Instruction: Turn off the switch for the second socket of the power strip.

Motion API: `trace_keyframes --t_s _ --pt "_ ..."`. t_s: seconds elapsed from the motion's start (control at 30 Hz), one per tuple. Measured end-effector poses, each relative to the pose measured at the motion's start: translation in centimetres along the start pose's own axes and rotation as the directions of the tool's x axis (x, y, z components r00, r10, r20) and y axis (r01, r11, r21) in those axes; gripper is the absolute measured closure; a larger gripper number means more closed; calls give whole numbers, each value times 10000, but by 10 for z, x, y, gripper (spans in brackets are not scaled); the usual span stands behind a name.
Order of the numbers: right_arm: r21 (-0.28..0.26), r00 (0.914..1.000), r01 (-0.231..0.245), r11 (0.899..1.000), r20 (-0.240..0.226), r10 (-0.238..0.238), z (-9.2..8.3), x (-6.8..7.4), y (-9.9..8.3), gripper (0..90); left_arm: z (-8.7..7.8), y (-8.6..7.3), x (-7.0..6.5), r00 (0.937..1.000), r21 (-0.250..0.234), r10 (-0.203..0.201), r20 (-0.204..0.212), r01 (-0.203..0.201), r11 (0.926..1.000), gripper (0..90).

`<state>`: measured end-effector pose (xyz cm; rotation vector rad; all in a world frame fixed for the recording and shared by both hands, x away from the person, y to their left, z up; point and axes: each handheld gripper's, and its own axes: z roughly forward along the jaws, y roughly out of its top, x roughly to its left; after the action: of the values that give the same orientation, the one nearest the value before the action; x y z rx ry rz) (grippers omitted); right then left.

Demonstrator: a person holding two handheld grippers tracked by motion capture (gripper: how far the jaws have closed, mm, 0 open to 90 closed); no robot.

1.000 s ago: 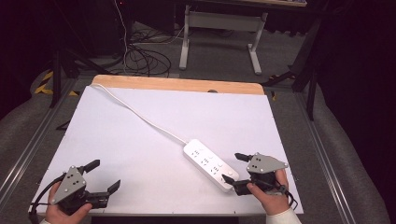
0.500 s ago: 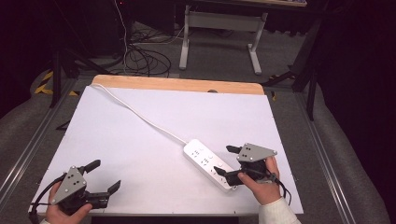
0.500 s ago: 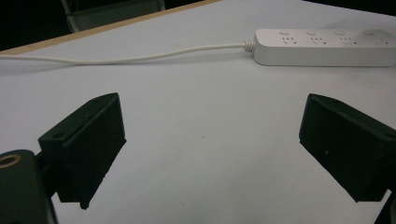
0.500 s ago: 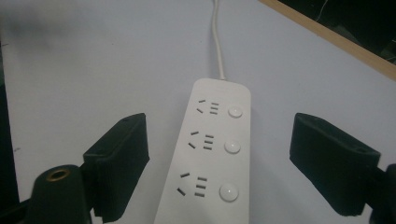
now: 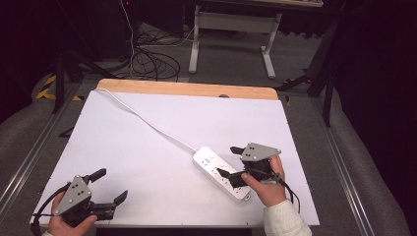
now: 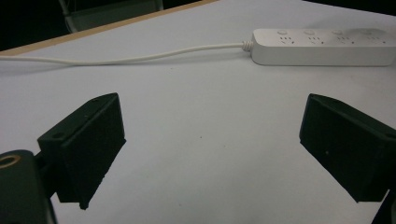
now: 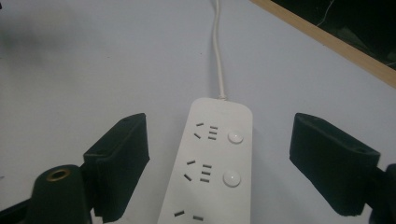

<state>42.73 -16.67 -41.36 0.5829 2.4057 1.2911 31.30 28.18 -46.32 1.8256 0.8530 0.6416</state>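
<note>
A white power strip (image 5: 216, 170) lies slantwise on the white table sheet (image 5: 147, 147), right of the middle. Its white cable (image 5: 147, 122) runs off to the far left corner. My right gripper (image 5: 228, 161) hangs open over the strip's near end, one jaw on either side of it, touching nothing. In the right gripper view the power strip (image 7: 210, 163), with its sockets and round buttons, runs up between the jaws of the right gripper (image 7: 224, 161). My left gripper (image 5: 112, 184) rests open at the front left corner. In its own view the left gripper (image 6: 215, 140) faces the power strip (image 6: 322, 46) far off.
The table's wooden back edge (image 5: 187, 89) lies beyond the sheet. Metal rails (image 5: 344, 172) run along both sides. Behind the table, a desk frame (image 5: 231, 29) and loose cables (image 5: 147, 59) are on the floor.
My right gripper has moved left from beside the power strip to over its near end, so its jaws now straddle it. The left gripper has stayed put.
</note>
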Motion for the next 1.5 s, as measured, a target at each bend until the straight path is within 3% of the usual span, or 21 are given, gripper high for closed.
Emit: trace_keyframes --t_s 0.37,0.57,0.63,0.73,0.87,1.07,1.23,1.5 --pt "74 9998 -176 9998 -11 176 16 -6 4 212 0 0 0 10000 -2 -8 -22 8 10000 72" --pt "-45 9977 -671 9977 -102 671 20 -6 5 253 0 0 0 10000 -17 25 -7 -25 10000 68" --pt "-44 9972 -736 9973 125 736 19 -6 6 297 0 0 0 10000 -34 -4 -17 4 10000 67" --pt "-19 9967 -810 9967 10 810 17 -8 6 378 0 0 0 10000 -16 -9 -14 9 10000 67" --pt "488 9904 -1273 9907 -486 1296 15 -11 4 606 0 0 0 10000 -26 5 -19 -5 10000 67" --pt "917 9935 -961 9911 -524 1012 17 -7 4 882 0 0 -1 10000 -12 5 3 -5 10000 68" --pt "1528 9963 -767 9853 -260 816 25 -5 4 900 0 0 0 10000 -2 42 7 -42 10000 69" --pt "2158 9954 -956 9718 238 927 36 -8 0 900 0 0 0 10000 -8 51 -13 -51 10000 73"
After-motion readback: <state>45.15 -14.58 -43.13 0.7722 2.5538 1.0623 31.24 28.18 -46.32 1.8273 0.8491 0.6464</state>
